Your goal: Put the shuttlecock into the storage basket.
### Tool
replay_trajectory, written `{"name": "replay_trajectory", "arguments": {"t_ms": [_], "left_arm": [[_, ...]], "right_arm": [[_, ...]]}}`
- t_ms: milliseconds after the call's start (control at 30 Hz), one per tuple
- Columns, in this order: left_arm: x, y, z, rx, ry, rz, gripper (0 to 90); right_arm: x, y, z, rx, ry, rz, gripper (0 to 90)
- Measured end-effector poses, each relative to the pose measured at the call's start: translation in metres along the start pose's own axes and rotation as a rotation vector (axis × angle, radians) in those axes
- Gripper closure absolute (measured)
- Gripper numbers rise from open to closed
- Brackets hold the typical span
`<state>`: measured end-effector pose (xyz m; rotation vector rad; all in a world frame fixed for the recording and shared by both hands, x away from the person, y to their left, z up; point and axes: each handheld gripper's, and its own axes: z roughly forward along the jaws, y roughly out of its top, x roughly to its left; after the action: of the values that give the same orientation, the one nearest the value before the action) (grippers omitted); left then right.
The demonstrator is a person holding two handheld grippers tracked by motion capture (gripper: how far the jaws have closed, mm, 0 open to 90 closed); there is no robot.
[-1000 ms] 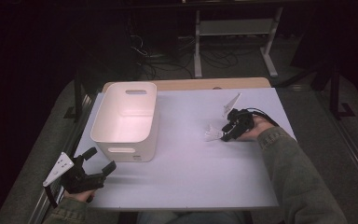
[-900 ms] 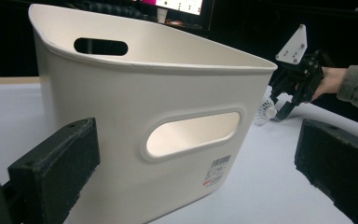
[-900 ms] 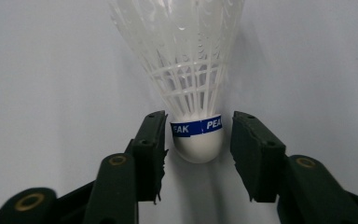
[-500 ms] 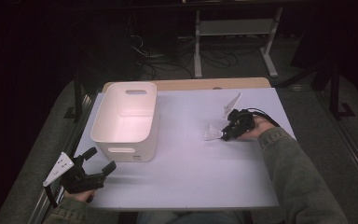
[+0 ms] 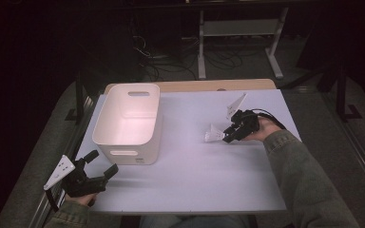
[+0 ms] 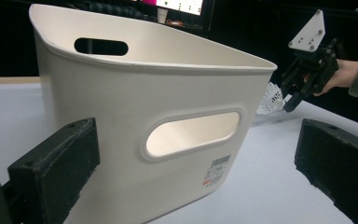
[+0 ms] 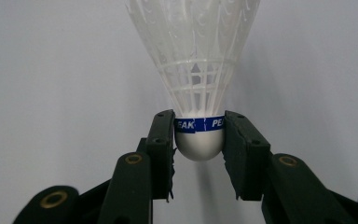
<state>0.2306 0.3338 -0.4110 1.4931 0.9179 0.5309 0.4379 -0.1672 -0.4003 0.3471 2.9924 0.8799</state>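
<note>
The right gripper (image 7: pixel 198 140) has a white shuttlecock (image 7: pixel 196 70) between its two black jaws. The jaws press on the round cork base from both sides, at the blue band with white letters, and the skirt of white plastic mesh points away from the gripper. Its jaws have just been closing, and now they are narrow, only as wide as the cork base between them.

In the high view the shuttlecock (image 5: pixel 213 136) is to the right of the white basket (image 5: pixel 105 124), well apart from it, over the pale counter (image 5: pixel 195 180). The right gripper (image 5: pixel 229 136) holds it from the side that is farther from the basket, and the person's hand and green sleeve (image 5: pixel 294 166) come behind it. Whether the shuttlecock touches the counter I cannot tell.

The left gripper (image 5: pixel 100 164) is just in front of the basket, near its closest corner, at the edge of the counter. In the left gripper view its jaws stand wide apart with nothing between them, and they point at the near wall of the basket (image 6: pixel 121 107), which has an oval handle hole (image 6: pixel 193 133) and a small barcode label (image 6: pixel 216 170). Beyond the basket's right edge, the right gripper (image 6: pixel 291 98) shows with the shuttlecock (image 6: pixel 270 100).
</note>
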Motion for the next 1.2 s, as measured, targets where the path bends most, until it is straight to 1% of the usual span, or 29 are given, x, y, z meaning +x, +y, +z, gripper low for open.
{"name": "replay_trajectory", "arguments": {"t_ms": [33, 100, 167, 400, 500, 600, 633, 733, 767, 833, 867, 900, 1000, 1067, 1100, 1200], "left_arm": [[0.0, 0.0, 0.0, 0.0, 0.0, 0.0, 0.0], [0.0, 0.0, 0.0, -0.001, 0.0, -0.001, 0.0], [0.0, 0.0, 0.0, -0.001, 0.0, 0.0, 0.0], [0.0, 0.0, 0.0, -0.002, 0.002, -0.001, 0.0], [-0.001, 0.0, 0.0, -0.002, 0.002, -0.002, 0.0], [-0.001, 0.0, 0.0, -0.004, 0.001, -0.002, 0.0], [-0.001, 0.0, 0.0, -0.004, 0.002, -0.002, 0.0], [-0.001, 0.0, 0.0, -0.003, 0.003, -0.003, 0.0], [-0.001, 0.0, 0.0, -0.004, 0.003, -0.004, 0.0], [-0.001, 0.0, 0.0, -0.004, 0.002, -0.002, 0.0], [-0.001, 0.0, 0.0, -0.004, 0.002, -0.003, 0.0], [-0.001, 0.0, 0.0, -0.004, 0.002, -0.002, 0.0], [-0.001, 0.0, 0.0, -0.005, 0.002, -0.004, 0.0], [-0.001, 0.0, 0.0, -0.005, 0.001, -0.002, 0.0], [-0.001, 0.0, 0.0, -0.004, 0.002, -0.002, 0.0], [-0.001, 0.0, 0.0, -0.004, 0.001, -0.003, 0.0]], "right_arm": [[0.001, 0.001, -0.001, -0.006, -0.003, -0.005, 63.6], [0.003, 0.002, -0.003, -0.005, 0.0, 0.012, 63.5], [0.005, 0.004, -0.005, -0.007, 0.001, 0.003, 63.5], [0.012, 0.008, -0.015, -0.039, -0.001, -0.002, 63.5], [0.015, 0.01, -0.018, -0.055, 0.01, 0.018, 63.5], [0.017, 0.012, -0.021, -0.073, 0.002, 0.012, 63.5], [0.019, 0.013, -0.023, -0.073, 0.001, 0.025, 63.5], [0.022, 0.016, -0.026, -0.087, -0.001, 0.041, 63.3], [0.023, 0.017, -0.027, -0.093, -0.011, 0.045, 63.3], [0.025, 0.02, -0.03, -0.114, 0.0, 0.053, 63.4], [0.027, 0.022, -0.031, -0.12, -0.005, 0.052, 63.4], [0.03, 0.025, -0.032, -0.13, 0.002, 0.05, 63.4], [0.033, 0.027, -0.033, -0.13, 0.003, 0.058, 63.4], [0.034, 0.029, -0.034, -0.134, 0.011, 0.061, 63.4], [0.035, 0.029, -0.034, -0.135, 0.005, 0.062, 63.5], [0.038, 0.032, -0.034, -0.143, 0.015, 0.078, 63.4]]}}
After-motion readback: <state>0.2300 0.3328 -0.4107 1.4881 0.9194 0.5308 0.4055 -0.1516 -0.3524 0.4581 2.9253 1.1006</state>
